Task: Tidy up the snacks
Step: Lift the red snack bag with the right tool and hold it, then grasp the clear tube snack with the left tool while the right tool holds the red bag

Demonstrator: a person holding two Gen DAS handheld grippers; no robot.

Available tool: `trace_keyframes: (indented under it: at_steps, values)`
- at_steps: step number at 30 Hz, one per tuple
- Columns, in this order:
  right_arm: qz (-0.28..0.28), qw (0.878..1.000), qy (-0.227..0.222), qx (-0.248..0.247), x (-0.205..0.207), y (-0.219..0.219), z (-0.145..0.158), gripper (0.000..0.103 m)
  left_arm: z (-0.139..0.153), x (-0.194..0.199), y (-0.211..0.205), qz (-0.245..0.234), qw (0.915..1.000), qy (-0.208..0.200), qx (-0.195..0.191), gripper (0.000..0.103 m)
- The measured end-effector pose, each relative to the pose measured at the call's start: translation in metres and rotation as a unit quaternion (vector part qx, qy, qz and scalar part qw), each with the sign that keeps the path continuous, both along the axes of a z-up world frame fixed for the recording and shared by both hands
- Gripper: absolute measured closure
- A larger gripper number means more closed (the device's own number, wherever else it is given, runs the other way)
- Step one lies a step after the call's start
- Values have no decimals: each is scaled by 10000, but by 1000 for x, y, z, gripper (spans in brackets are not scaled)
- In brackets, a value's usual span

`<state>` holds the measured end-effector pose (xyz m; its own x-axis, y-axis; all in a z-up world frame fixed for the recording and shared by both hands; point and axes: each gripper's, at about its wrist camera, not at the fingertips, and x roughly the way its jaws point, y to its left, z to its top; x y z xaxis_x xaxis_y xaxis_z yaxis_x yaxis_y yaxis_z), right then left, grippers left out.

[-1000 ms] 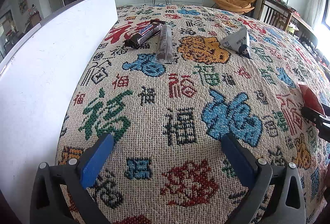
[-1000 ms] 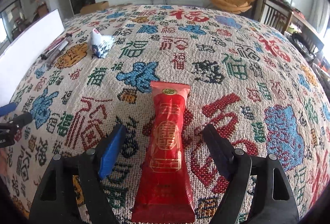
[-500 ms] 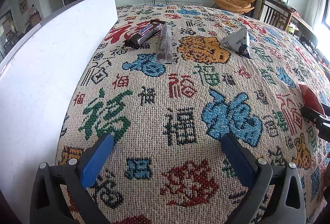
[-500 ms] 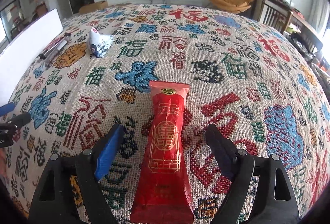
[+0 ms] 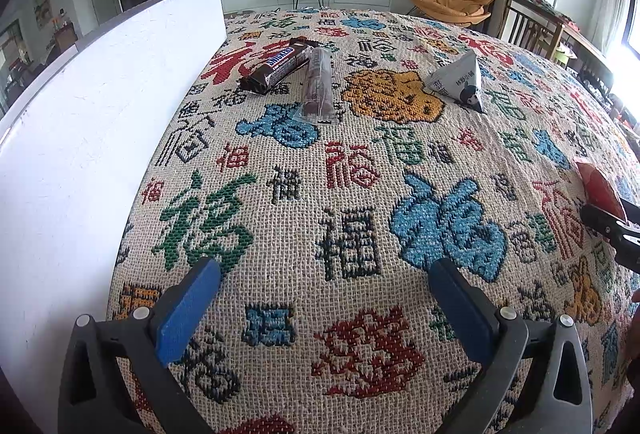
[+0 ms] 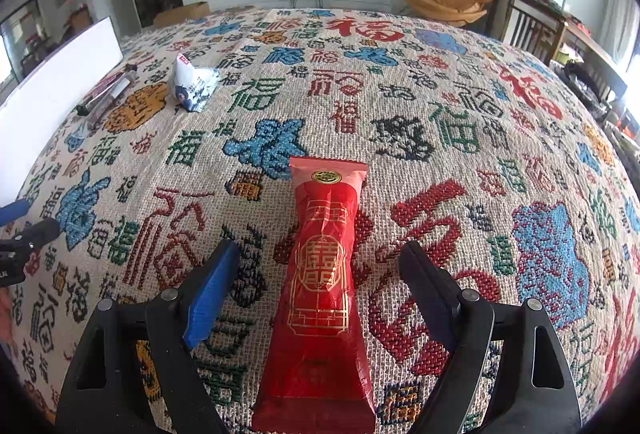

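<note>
Right now your right gripper [image 6: 320,274] stands wide open, straddling the red pack [image 6: 320,274], which lies flat on the tabletop [image 6: 460,106] with a finger on either side and neither touching it. Its long axis runs straight ahead along the fingers, so closing would squeeze it across its narrow width; that looks like the next move. Your left gripper [image 5: 324,298] is also wide open and holds nothing, hovering over bare cloth near the white board [image 5: 100,122] along the left edge. The right is clearly the nearer one to the pack.

Ahead of your left gripper, toward the far edge beside the board, lie the Snickers [image 5: 278,66] and the clear-wrapped bar [image 5: 319,86], just touching at their far ends. The triangular pouch [image 5: 460,80] sits well apart to their right. Between the pack and that group the cloth is free of obstacles, so a carry leftward has open room.
</note>
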<state>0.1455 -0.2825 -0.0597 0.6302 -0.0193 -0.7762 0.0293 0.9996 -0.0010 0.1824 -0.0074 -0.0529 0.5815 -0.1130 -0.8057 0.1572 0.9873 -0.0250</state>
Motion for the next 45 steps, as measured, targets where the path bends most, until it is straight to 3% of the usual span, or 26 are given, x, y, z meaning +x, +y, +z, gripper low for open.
trace_keyframes:
  at_steps: [3,6,9,12,14,16,18,19,22,25,29,33,34,35,37,40,45]
  values:
    - [0,10000,0,0,0,0,0,18,3,-2,5,-112,9997,105,-202,0]
    - [0,10000,-1,2,0,0,0,18,11,14,23,33,9941,368,-1016,1]
    - [-2,10000,-2,2,0,0,0,18,24,48,29,211,9881,498,-1441,18]
    - [-2,10000,-2,3,0,0,0,18,27,93,11,213,9950,476,-854,23]
    - [-3,10000,-2,6,0,0,0,18,19,119,0,221,9961,662,-534,45]
    - [-4,10000,-2,7,0,0,0,18,17,136,-5,327,9976,529,-306,48]
    - [-3,10000,-2,9,0,0,0,18,16,149,-7,426,9974,511,-260,58]
    - [-3,10000,-1,11,1,0,-1,18,16,152,-6,393,9976,470,-322,84]
    - [-4,10000,-2,14,1,0,0,18,17,143,-3,266,9979,391,-443,84]
    - [-7,10000,-3,16,1,0,-1,18,19,107,2,12,9976,414,-553,85]
    - [-8,10000,-3,14,1,0,-1,18,29,30,9,-317,9951,500,-796,84]
    - [-9,10000,-3,13,1,0,-1,18,36,-38,-2,-626,9940,409,-799,82]
    - [-9,10000,-3,11,1,0,-1,18,35,-48,-6,-678,9936,372,-820,69]
    - [-9,10000,-3,11,1,0,-1,18,33,-52,-12,-727,9938,299,-783,39]
    - [-9,10000,-3,13,2,0,-1,18,27,-50,-23,-730,9961,91,-486,7]
    - [-10,10000,-3,16,2,0,-1,18,9,-33,-33,-606,9981,123,-10,7]
    - [-10,10000,-5,21,1,0,-1,18,-1,-27,-30,-468,9989,-9,88,0]
